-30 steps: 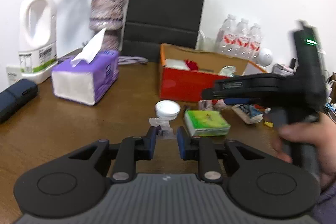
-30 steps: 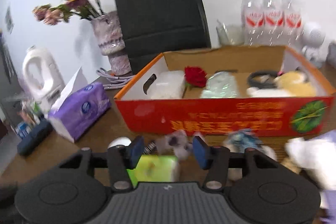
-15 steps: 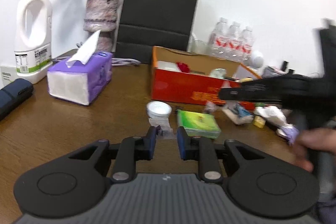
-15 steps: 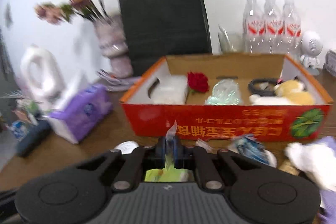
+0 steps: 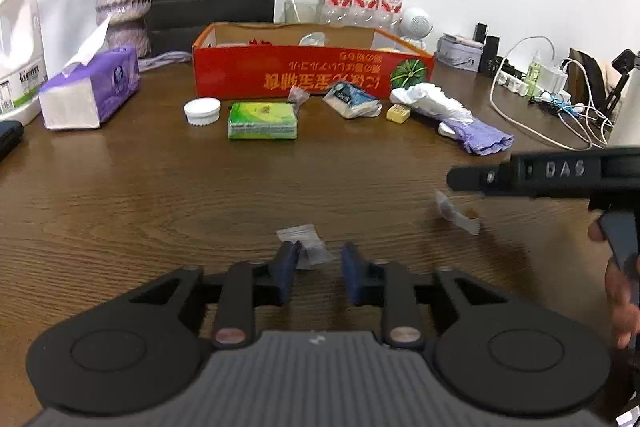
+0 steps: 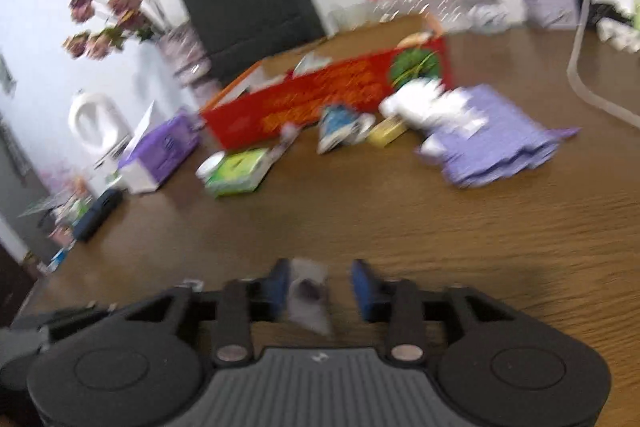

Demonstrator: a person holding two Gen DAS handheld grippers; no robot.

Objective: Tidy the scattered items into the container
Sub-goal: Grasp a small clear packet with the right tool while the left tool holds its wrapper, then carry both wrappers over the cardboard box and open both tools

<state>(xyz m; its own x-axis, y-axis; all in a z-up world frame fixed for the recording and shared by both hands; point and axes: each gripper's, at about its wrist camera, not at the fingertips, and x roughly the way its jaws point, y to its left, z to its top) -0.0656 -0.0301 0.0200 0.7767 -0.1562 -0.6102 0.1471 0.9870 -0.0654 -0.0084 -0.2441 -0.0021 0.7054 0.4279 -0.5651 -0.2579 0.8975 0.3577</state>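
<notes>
- On the near edge of the worktop point(image 5: 160, 187), well apart from the red box point(image 5: 312, 75), the left tool point(image 5: 316, 269) stands half open with a small clear sachet point(image 5: 305, 243) lying loose between its jaws, against the left pad; the jaws have just been opening.
- Beside it, the right tool point(image 6: 320, 287) is also half open, a second clear packet point(image 6: 308, 291) between its pads and seemingly unclamped; its jaws have just been opening too.
- Risk: both sachets are thin, flat and slippery, so I judge that a closing pinch could skate over the film and shove it along the wood.
- Risk: both packets lie far from the box, so a weak pinch could drop one on the way.
- Risk: the right view is blurred by motion, so a hasty grasp may miss.
- Still scattered before the box: white lid point(image 5: 202, 111), green tissue pack point(image 5: 262, 121), blue-and-white pouch point(image 5: 350, 101), yellow block point(image 5: 398, 113), white and purple cloths point(image 5: 460, 123).
- Against a second ago: both tools were up by the box; now they are pulled back to the near side, and the right one had shut on its packet between.
</notes>
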